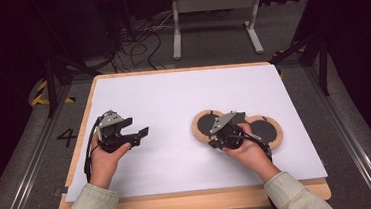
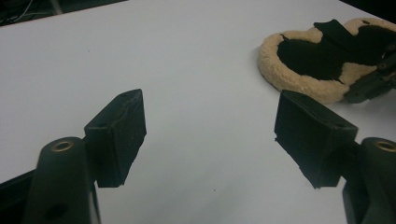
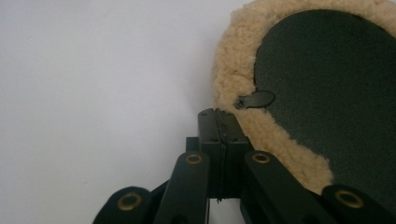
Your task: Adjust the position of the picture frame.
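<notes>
Right gripper [image 3: 219,122] pressed fully together, nothing between the pads — tips at the fleecy tan rim of the earmuffs [image 1: 268,130], over the left-hand pad. Earmuffs lying flat on the white table [image 1: 173,100], right of centre, dark faces up. Left gripper [image 2: 210,135] spread wide and empty — held well apart from the earmuffs, over bare table surface.

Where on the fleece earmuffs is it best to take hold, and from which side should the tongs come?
Probably the woolly rim of the fleece earmuffs. They lie flat on the white table, so the dark flat centre offers no edge. The shut right tongs already sit at that rim; open them and come in low from the outer side, pinching the raised fleece.
</notes>
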`<action>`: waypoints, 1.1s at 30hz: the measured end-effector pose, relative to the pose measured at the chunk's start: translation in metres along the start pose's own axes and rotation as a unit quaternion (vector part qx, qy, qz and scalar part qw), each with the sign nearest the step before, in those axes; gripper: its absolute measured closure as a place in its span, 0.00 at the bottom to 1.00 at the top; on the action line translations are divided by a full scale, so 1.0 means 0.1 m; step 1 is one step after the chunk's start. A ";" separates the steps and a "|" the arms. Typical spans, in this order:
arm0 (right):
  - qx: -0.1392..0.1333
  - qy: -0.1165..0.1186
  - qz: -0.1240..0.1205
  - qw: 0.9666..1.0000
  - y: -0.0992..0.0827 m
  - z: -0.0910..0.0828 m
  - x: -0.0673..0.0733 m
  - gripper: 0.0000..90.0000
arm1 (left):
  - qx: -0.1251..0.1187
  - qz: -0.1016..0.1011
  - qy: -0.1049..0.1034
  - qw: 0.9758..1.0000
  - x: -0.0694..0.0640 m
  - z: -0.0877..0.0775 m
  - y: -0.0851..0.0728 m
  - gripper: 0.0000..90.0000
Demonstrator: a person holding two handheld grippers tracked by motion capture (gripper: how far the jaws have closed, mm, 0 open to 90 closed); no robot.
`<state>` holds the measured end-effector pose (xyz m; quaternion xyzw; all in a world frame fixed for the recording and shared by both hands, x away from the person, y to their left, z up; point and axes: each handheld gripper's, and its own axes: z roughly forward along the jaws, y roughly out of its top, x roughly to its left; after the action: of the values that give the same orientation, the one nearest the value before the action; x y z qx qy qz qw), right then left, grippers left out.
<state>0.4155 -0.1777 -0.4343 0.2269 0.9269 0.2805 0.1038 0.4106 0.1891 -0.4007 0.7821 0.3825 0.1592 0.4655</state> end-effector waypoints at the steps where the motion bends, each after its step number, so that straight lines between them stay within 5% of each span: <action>1: -0.004 -0.006 0.006 1.000 0.00 0.01 -0.01 1.00 | -0.001 0.002 0.000 1.000 0.00 0.00 0.00 0.29; 6: -0.012 -0.041 0.021 0.999 0.03 0.06 -0.07 1.00 | 0.000 0.003 0.000 1.000 0.00 0.00 0.00 0.29; 9: -0.013 -0.038 0.021 0.999 0.03 0.04 -0.07 1.00 | -0.001 0.002 0.000 1.000 0.00 0.00 0.00 0.28; 12: -0.037 -0.021 0.036 0.998 0.01 -0.10 -0.12 1.00 | 0.000 -0.001 -0.001 1.000 0.01 0.00 0.00 0.28; 17: -0.066 -0.031 0.058 0.996 -0.08 -0.43 -0.32 1.00 | 0.001 0.000 0.000 1.000 0.00 0.00 0.00 0.28; 25: -0.052 -0.063 0.103 0.991 -0.28 -0.82 -0.77 1.00 | 0.006 0.000 -0.001 1.000 0.00 0.01 0.00 0.28; 33: -0.006 -0.105 0.137 0.985 -0.55 -0.93 -1.15 1.00 | 0.005 -0.002 0.000 1.000 0.00 0.01 -0.01 0.28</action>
<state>0.4660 -0.3176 -0.3818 0.3793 0.8694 0.2719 0.1626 0.4110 0.1887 -0.4022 0.7837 0.3845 0.1566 0.4620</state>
